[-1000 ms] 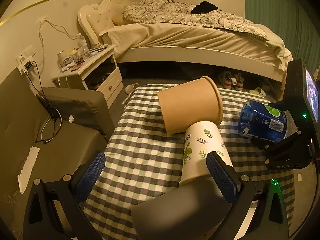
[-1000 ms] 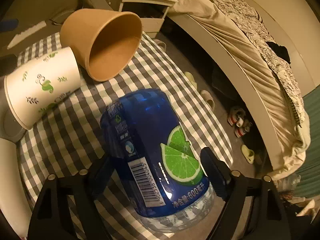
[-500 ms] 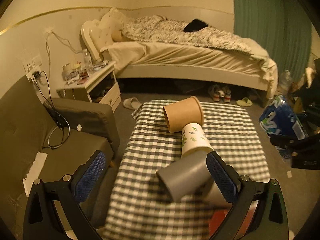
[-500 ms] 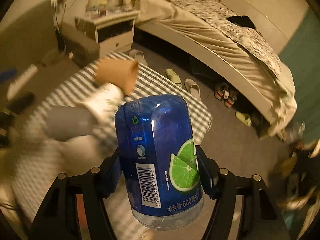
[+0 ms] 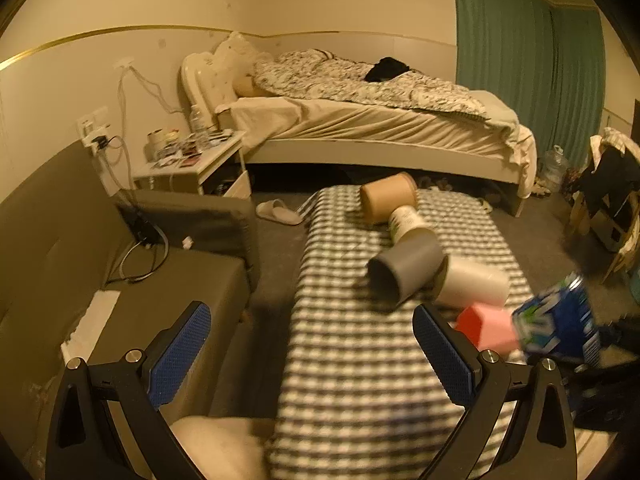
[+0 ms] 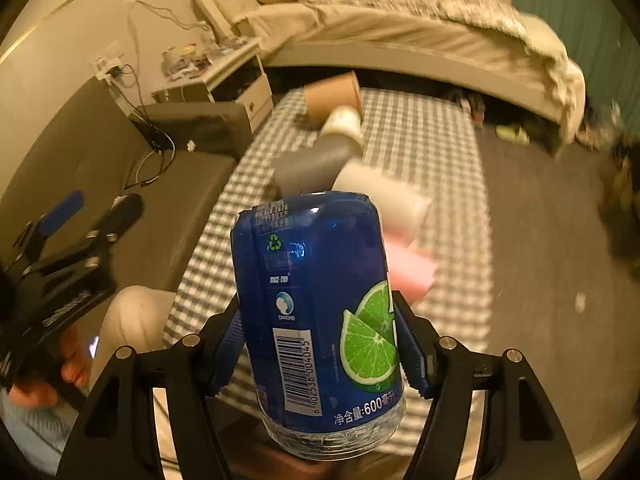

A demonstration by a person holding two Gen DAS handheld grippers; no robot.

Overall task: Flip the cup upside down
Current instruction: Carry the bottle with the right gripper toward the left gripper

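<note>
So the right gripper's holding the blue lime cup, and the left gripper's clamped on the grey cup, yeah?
Not quite. The right gripper does hold the blue lime cup, but the left gripper is open and empty; the left wrist view shows the grey cup lying on the checked cloth beyond it.

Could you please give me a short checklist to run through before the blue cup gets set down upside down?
1. Right gripper shut on the blue cup: ok.
2. Cup's closed clear end points down, open cut rim up, so not yet inverted: not ok.
3. Left gripper open and holding nothing: ok.
4. Bare checked tablecloth near the front for landing: ok.
5. Grey cup, white cup and pink cup lie close to the path: cannot tell clearance.
</note>
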